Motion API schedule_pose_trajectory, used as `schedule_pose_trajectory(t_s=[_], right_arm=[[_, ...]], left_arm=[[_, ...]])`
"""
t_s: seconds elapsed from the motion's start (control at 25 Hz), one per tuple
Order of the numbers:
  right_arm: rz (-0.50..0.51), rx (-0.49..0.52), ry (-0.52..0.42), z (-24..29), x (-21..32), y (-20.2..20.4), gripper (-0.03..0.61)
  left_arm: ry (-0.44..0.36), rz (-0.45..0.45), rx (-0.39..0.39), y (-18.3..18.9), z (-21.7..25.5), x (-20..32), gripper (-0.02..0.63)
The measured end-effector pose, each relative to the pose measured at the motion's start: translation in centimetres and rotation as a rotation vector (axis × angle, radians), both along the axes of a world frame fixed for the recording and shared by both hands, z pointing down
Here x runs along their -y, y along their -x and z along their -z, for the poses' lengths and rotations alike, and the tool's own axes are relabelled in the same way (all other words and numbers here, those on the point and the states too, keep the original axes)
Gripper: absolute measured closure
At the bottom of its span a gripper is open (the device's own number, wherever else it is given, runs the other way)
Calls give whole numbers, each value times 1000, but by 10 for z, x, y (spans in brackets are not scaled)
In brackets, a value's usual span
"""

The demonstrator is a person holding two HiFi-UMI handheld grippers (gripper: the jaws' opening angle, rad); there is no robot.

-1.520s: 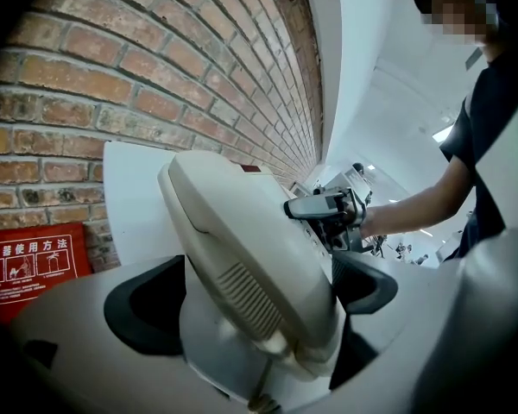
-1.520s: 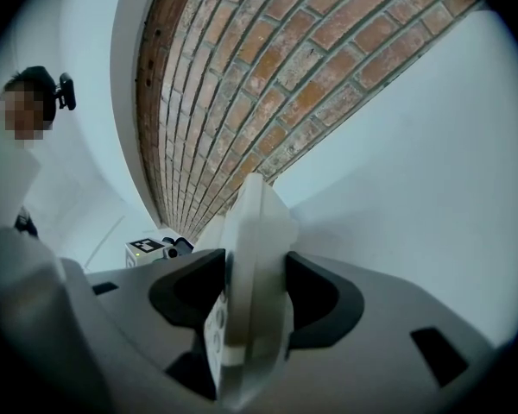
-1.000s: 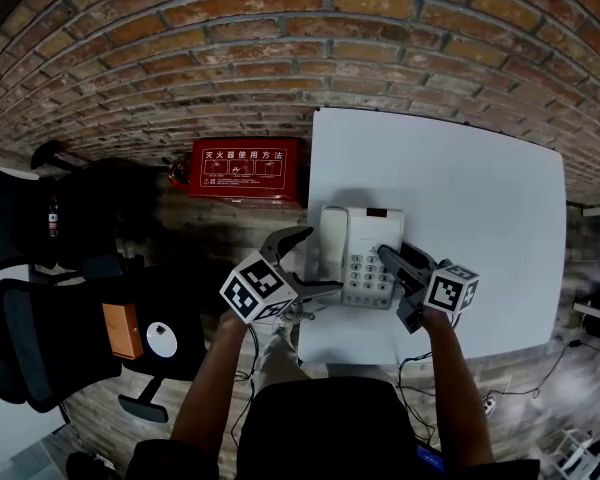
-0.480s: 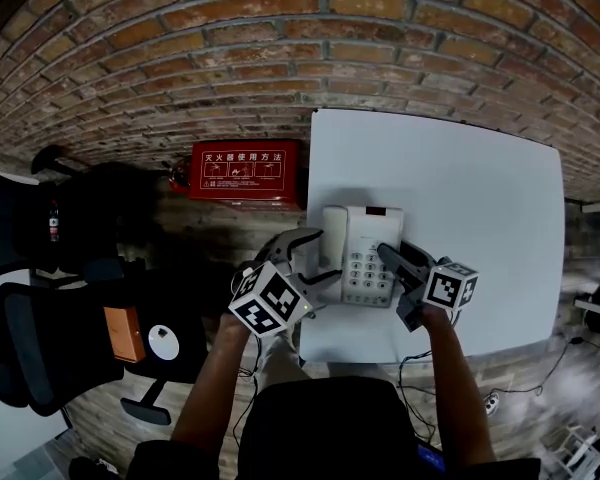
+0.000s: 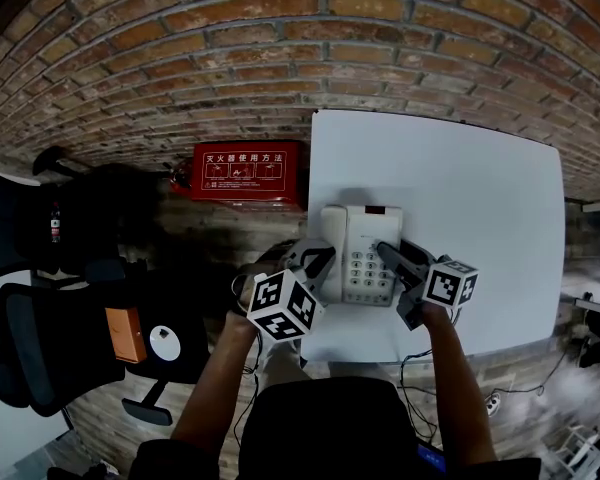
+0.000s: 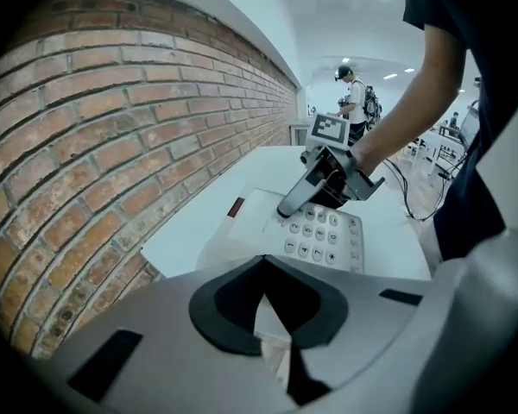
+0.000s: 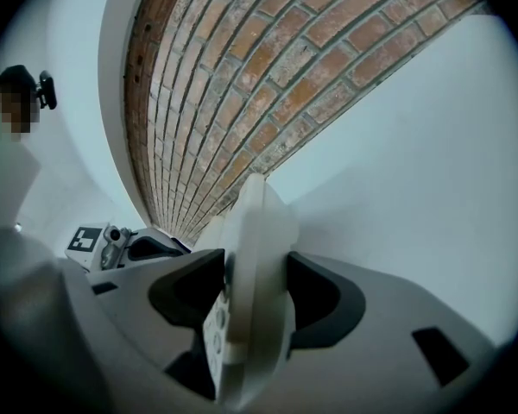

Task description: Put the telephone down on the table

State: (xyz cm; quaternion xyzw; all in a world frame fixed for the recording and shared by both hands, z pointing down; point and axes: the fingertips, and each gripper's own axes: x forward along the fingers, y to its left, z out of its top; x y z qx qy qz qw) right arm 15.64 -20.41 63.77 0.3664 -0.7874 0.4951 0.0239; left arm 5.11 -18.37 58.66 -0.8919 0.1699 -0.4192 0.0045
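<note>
An office-like workroom: brick wall (image 5: 280,48), swivel chairs (image 5: 40,358), red fire-extinguisher box (image 5: 242,171).

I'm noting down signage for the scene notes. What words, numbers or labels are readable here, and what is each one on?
"灭火器使用方法": white heading on the red box.
Smaller print and diagrams under that heading: too small to read.
Telephone key marks and the small red strip at its top: too small or blurred to read.
Marker cubes: black-and-white patterns only, no words.
</note>
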Motion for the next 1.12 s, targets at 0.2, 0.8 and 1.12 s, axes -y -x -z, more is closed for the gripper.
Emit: schedule_pose_trajectory(t_s=[0.2, 0.8, 1.12], right_arm=[[13, -21, 4, 1, 0, 2, 345], [39, -107, 45, -7, 2, 2, 337], [38, -111, 72, -12, 3, 3, 299]], left_arm=[[19, 13, 23, 2, -8, -1, 604], [15, -21, 1, -5, -7, -2, 606], [35, -21, -30, -10, -7, -2, 606]])
